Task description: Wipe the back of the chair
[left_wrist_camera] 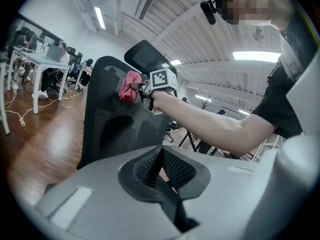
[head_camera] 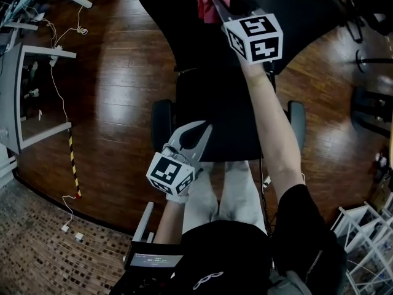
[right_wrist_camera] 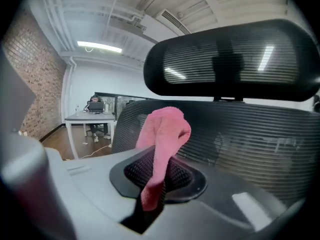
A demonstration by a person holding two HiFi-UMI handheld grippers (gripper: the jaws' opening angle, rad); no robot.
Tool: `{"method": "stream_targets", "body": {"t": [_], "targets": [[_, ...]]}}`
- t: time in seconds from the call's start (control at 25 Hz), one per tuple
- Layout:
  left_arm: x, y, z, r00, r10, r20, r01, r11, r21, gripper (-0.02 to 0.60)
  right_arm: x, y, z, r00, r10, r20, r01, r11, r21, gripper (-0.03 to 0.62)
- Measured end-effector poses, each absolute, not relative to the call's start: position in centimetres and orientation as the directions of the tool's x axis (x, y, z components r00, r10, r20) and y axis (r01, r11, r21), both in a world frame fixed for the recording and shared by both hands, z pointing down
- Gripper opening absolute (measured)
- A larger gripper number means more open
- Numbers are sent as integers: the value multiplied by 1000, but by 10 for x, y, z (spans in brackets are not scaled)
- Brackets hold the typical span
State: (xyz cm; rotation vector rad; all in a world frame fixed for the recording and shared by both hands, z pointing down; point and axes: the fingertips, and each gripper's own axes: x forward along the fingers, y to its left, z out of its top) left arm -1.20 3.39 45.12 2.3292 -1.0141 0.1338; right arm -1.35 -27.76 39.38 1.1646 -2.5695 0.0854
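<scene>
Wood floor (head_camera: pixel 116 85) surrounds the mesh chair (head_camera: pixel 215 109); right tool (right_wrist_camera: pixel 156 176) pinches pink cloth (right_wrist_camera: pixel 164 129).

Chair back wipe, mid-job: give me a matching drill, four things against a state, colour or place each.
Things
1. cloth
2. left gripper
3. right gripper
4. headrest

States and places
A. black, above the mesh chair back
B. jaws together, nothing between them
C. jaws shut on the cloth
D. pink, bunched

Pairs: 1-D, 2-B, 3-C, 4-A.
</scene>
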Motion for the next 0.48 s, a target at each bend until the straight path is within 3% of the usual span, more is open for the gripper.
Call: {"method": "stream_targets", "body": {"t": [0.48], "targets": [[79, 16, 451, 780, -541, 314, -622, -622, 475, -9, 171, -288, 392, -447, -840, 308, -865, 494, 93, 41]]}}
